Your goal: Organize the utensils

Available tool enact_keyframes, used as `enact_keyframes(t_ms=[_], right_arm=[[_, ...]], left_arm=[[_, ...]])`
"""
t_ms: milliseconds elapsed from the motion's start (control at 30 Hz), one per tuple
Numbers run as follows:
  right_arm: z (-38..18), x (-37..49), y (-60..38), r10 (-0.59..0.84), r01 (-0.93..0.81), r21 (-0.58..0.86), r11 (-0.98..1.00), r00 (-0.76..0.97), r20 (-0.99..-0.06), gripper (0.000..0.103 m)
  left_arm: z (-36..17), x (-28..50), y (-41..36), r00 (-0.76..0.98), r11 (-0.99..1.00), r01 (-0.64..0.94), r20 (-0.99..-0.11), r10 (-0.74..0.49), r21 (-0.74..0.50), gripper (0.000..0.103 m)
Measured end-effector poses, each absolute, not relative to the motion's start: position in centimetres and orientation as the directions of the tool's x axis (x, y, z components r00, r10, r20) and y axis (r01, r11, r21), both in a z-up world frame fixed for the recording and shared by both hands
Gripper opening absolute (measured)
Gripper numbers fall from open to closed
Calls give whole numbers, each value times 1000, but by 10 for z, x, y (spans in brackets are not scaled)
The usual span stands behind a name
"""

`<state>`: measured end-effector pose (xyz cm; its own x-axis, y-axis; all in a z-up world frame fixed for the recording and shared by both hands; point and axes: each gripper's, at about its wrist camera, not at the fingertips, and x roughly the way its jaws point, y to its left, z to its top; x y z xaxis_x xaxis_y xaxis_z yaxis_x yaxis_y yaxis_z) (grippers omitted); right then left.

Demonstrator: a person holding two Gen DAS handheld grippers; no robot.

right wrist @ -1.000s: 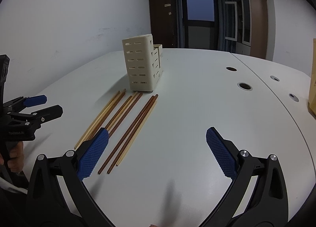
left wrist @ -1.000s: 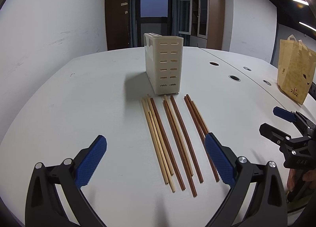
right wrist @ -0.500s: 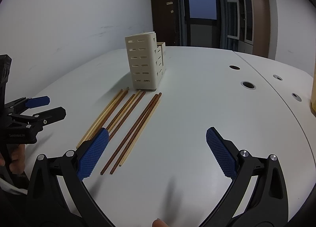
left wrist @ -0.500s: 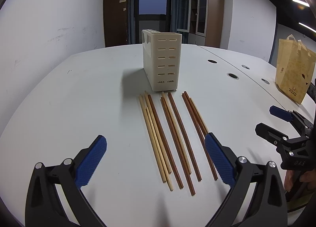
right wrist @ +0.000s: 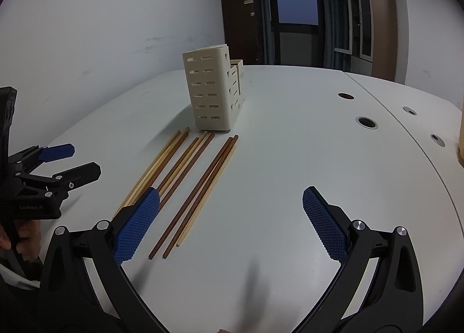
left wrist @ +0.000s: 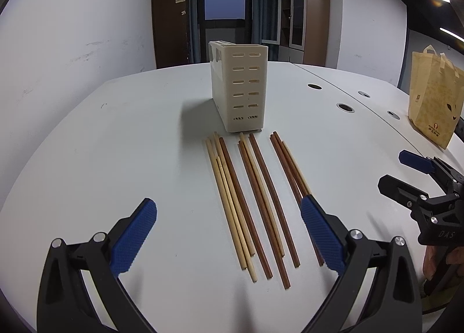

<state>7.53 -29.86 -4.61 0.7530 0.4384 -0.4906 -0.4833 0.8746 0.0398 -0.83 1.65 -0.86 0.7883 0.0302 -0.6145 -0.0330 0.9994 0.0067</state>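
Several light and dark wooden chopsticks (left wrist: 255, 199) lie side by side on the white table, in front of a cream slotted utensil holder (left wrist: 238, 88). They also show in the right wrist view (right wrist: 185, 182), as does the holder (right wrist: 213, 89). My left gripper (left wrist: 229, 234) is open and empty, hovering over the near ends of the chopsticks. My right gripper (right wrist: 230, 222) is open and empty, just right of the chopsticks. Each gripper shows in the other's view, the right one (left wrist: 406, 173) and the left one (right wrist: 72, 162).
A tan paper bag (left wrist: 435, 95) stands at the table's right side. Round cable holes (left wrist: 345, 107) run along a seam in the white table (left wrist: 116, 144). Cabinets and a dark window stand at the back of the room.
Both grippers have risen and tilted slightly, so the holder and chopsticks sit a little lower in the views. Both stay open and empty.
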Motion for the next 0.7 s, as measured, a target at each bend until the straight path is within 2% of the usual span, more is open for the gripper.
enact_keyframes(t_ms=[233,400,700], right_arm=[[-39,91,-293,424,-481,33,876,737,-526,95],[-34,100,-289,415,-475,27,880,739,-531,95],[-28,129,-282,392,-459,45,887,699,-598,95]], left_arm=[[-7,6,25,773,998,-50,-635,19,-31,98],[-1,16,29,772,998,-60,-635,34,-19,98],[10,40,41,771,999,-40,-636,40,14,98]])
